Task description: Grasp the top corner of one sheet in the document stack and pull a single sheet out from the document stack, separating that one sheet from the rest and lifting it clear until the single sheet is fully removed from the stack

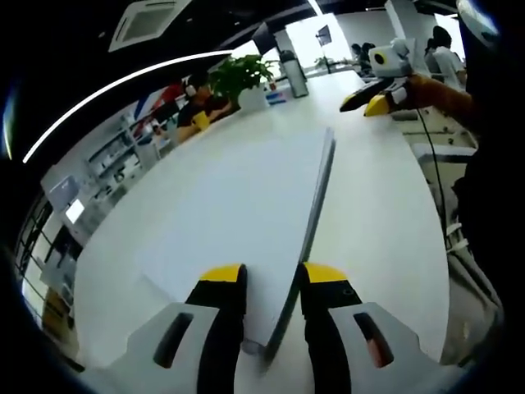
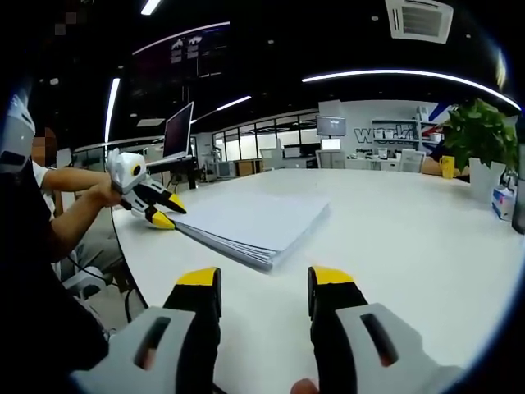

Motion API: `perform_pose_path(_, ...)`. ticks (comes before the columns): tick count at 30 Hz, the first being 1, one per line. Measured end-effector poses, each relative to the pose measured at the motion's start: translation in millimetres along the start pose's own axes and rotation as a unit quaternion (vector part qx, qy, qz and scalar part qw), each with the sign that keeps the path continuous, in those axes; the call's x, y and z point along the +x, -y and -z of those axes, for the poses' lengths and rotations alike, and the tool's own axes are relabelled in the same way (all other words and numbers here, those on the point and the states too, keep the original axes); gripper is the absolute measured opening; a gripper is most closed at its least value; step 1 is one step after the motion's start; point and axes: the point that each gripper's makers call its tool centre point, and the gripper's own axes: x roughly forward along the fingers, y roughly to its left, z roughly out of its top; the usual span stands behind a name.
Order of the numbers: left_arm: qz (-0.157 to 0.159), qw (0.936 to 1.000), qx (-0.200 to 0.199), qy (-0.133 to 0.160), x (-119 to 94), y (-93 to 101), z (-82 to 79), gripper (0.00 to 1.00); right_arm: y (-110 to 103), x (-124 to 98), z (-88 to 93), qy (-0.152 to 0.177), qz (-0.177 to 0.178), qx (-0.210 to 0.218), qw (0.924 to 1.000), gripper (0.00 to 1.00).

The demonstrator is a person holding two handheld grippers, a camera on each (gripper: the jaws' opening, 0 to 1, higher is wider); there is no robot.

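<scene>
Gripping: left gripper [image 1: 274, 283] holds paper edge at document stack [image 2: 250, 223], which lies on white table [image 2: 410, 238].
Right gripper [image 2: 264, 286]: jaws apart, empty, hovering near stack.
Advice: peel slowly, checking one sheet lifts.

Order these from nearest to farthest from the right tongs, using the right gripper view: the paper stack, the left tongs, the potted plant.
1. Thick stack of white paper sheets, straight ahead of the right tongs on the white table.
2. Yellow-tipped left tongs, at the stack's far left corner.
3. Green potted plant, far right.
</scene>
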Motion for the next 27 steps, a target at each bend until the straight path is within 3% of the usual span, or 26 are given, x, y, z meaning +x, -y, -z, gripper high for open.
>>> perform_pose_path(13, 0.006, 0.9999, 0.011, 0.004, 0, 0.3, -0.4, 0.25, 0, -1, -0.4, 0.000, 0.000, 0.000, 1.0000, 0.42)
perform_pose_path(17, 0.008, 0.9998, 0.013, -0.010, 0, 2.2, -1.2, 0.28, 2, -2, -0.5, 0.000, 0.002, 0.000, 1.0000, 0.42)
perform_pose_path(19, 0.011, 0.9999, -0.005, -0.008, 1, 3.6, -7.2, 0.34, 2, -2, -1.2, 0.001, 0.003, 0.000, 1.0000, 0.42)
perform_pose_path(23, 0.022, 0.9988, -0.012, 0.042, 4, 11.1, -40.3, 0.35, 3, -3, -1.3, 0.002, 0.004, -0.001, 1.0000, 0.42)
perform_pose_path(27, 0.033, 0.9982, 0.002, 0.050, 15, 18.1, -57.1, 0.34, 4, -4, -0.6, 0.001, 0.005, 0.000, 1.0000, 0.42)
